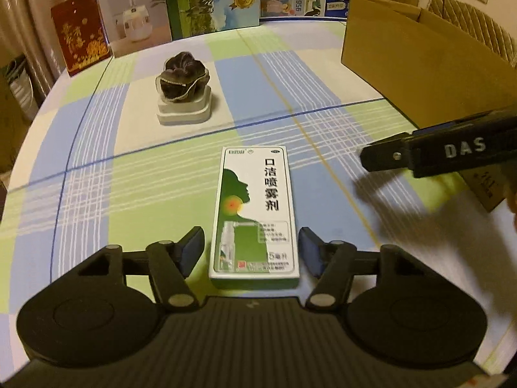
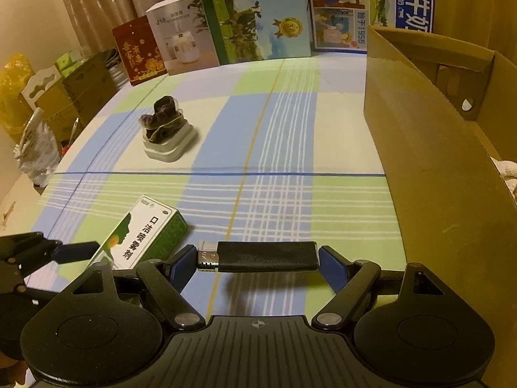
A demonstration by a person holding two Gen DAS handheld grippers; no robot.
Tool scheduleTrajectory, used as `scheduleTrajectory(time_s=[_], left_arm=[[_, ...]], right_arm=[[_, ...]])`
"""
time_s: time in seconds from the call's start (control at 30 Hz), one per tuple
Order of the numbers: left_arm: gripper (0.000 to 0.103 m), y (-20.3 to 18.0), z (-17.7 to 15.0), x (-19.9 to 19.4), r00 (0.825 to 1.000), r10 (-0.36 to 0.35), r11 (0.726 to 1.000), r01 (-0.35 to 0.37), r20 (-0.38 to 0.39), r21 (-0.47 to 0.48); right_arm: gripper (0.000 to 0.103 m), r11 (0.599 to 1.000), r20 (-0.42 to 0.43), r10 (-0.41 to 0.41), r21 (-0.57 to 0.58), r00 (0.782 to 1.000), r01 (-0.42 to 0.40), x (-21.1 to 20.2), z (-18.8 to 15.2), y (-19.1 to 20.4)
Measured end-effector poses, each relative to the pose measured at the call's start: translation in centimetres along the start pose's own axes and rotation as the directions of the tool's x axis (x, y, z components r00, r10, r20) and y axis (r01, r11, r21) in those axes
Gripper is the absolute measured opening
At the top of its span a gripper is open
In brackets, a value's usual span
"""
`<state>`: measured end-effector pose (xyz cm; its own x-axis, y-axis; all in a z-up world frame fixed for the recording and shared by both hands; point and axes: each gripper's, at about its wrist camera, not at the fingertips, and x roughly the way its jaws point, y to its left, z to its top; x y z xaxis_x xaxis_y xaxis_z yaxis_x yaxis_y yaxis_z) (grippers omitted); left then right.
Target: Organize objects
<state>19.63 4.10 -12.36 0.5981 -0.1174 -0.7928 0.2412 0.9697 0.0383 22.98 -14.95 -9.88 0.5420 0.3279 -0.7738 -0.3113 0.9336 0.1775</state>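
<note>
A white and green spray-medicine box point(image 1: 255, 213) lies flat on the checked tablecloth point(image 1: 97, 168). My left gripper point(image 1: 252, 249) straddles the box's near end, with a thin gap between each blue pad and the box side, so it is open. In the right wrist view the same box point(image 2: 139, 239) lies at lower left, with a left finger point(image 2: 77, 252) beside it. My right gripper point(image 2: 258, 258) is shut on a black lighter point(image 2: 265, 256), held crosswise by its ends above the cloth. One right finger point(image 1: 387, 158) enters the left wrist view from the right.
A dark lumpy object wrapped in plastic on a white base point(image 1: 184, 87) stands mid-table. An open cardboard box point(image 2: 436, 161) fills the right side. Upright cartons and a red packet point(image 1: 80, 35) line the far edge. Bags and boxes point(image 2: 38, 148) sit beyond the table's left edge.
</note>
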Motion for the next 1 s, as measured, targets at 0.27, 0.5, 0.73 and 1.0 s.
scheduleTrajectory(time_s=[0.27, 0.5, 0.73, 1.0], left_arm=[[0.058, -0.2, 1.7, 2.4, 1.0, -0.013, 1.0, 0.013, -0.012, 0.001], [0.051, -0.2, 2.3, 3.2, 1.0, 0.001, 1.0, 0.0, -0.031, 0.009], [0.05, 0.0, 2.1, 2.9, 0.999, -0.002, 0.999, 0.001, -0.036, -0.043], [0.05, 0.1, 1.6, 0.9, 0.999, 0.03, 0.994, -0.031, -0.016, -0.101]], right_arm=[[0.078, 1.0, 0.002, 0.002, -0.005, 1.0, -0.002, 0.5, 0.3, 0.0], [0.078, 1.0, -0.006, 0.007, -0.002, 1.0, -0.007, 0.9, 0.4, 0.2], [0.078, 1.0, 0.012, 0.0, -0.015, 1.0, 0.0, 0.5, 0.4, 0.3], [0.078, 0.999, 0.067, -0.009, -0.036, 0.998, 0.011, -1.9, -0.2, 1.0]])
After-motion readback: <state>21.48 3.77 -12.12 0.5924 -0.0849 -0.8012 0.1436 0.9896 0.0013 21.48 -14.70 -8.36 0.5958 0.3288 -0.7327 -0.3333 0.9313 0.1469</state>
